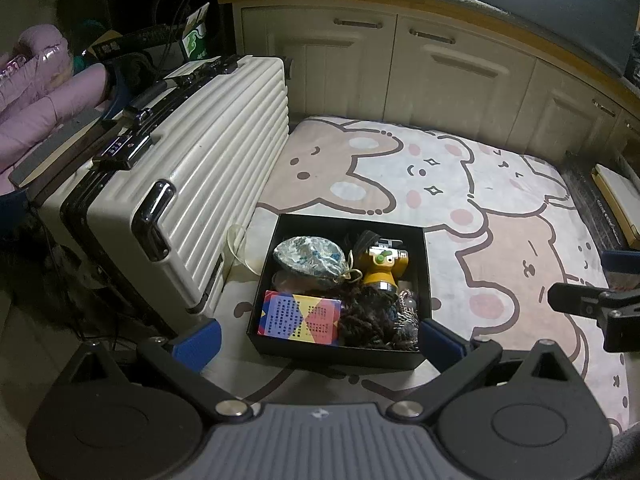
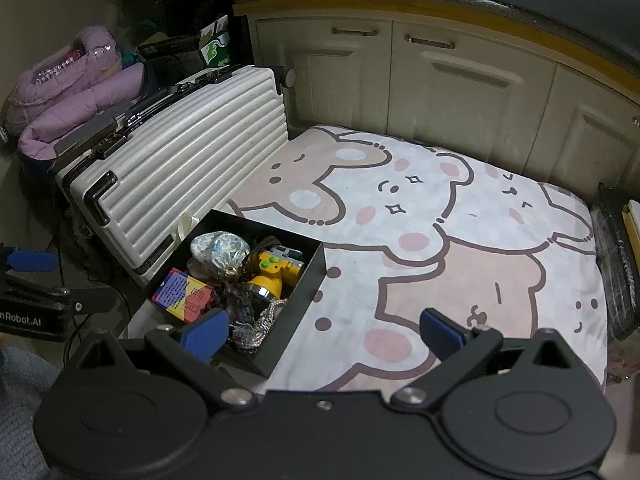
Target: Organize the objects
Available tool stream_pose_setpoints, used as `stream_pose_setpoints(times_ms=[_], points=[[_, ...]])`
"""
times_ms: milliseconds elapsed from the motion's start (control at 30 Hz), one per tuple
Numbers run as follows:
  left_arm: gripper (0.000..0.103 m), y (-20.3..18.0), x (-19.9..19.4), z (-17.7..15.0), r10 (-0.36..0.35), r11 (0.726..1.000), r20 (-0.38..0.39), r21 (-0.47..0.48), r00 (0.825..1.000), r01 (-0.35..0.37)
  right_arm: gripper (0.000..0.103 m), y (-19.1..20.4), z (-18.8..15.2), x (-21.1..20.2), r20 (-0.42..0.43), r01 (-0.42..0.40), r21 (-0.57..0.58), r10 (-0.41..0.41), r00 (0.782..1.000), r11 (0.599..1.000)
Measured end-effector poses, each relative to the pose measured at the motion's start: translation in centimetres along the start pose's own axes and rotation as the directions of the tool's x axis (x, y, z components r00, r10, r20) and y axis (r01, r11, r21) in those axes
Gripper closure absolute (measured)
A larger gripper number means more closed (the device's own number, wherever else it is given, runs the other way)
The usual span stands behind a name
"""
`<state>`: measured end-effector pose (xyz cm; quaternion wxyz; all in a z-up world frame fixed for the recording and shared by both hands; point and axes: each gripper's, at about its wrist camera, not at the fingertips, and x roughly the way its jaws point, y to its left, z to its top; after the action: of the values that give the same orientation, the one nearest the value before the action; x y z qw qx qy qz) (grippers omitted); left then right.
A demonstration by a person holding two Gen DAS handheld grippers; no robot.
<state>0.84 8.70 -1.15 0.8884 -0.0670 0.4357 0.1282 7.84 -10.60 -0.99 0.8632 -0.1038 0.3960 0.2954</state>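
Note:
A black open box (image 1: 426, 272) sits on the cartoon bear mat, also in the right wrist view (image 2: 308, 280). It holds a patterned fabric pouch (image 1: 309, 258), a yellow headlamp (image 1: 385, 267), a colourful printed card box (image 1: 300, 316) and dark braided cords (image 1: 372, 318). My left gripper (image 1: 319, 338) is open and empty, just in front of the box's near wall. My right gripper (image 2: 326, 332) is open and empty, over the box's right near corner and the mat. The right gripper also shows at the left wrist view's right edge (image 1: 592, 304).
A cream ribbed suitcase (image 1: 180, 184) lies on its side against the box's left. Pink padded clothing (image 1: 44, 84) lies behind it. Cream cabinet doors (image 1: 440, 76) line the far side. The bear mat (image 2: 460, 248) spreads to the right. A dark object (image 2: 616, 256) borders its right edge.

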Motion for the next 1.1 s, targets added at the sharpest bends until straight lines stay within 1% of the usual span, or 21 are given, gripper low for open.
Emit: stream_pose_setpoints(times_ms=[1100], points=[[0.0,-0.03,0.17,-0.01,0.002,1.0,-0.004,0.002,1.0,-0.002,0.0,-0.06,-0.06,0.04,-0.003,0.0,0.007,0.0,1.0,1.0]])
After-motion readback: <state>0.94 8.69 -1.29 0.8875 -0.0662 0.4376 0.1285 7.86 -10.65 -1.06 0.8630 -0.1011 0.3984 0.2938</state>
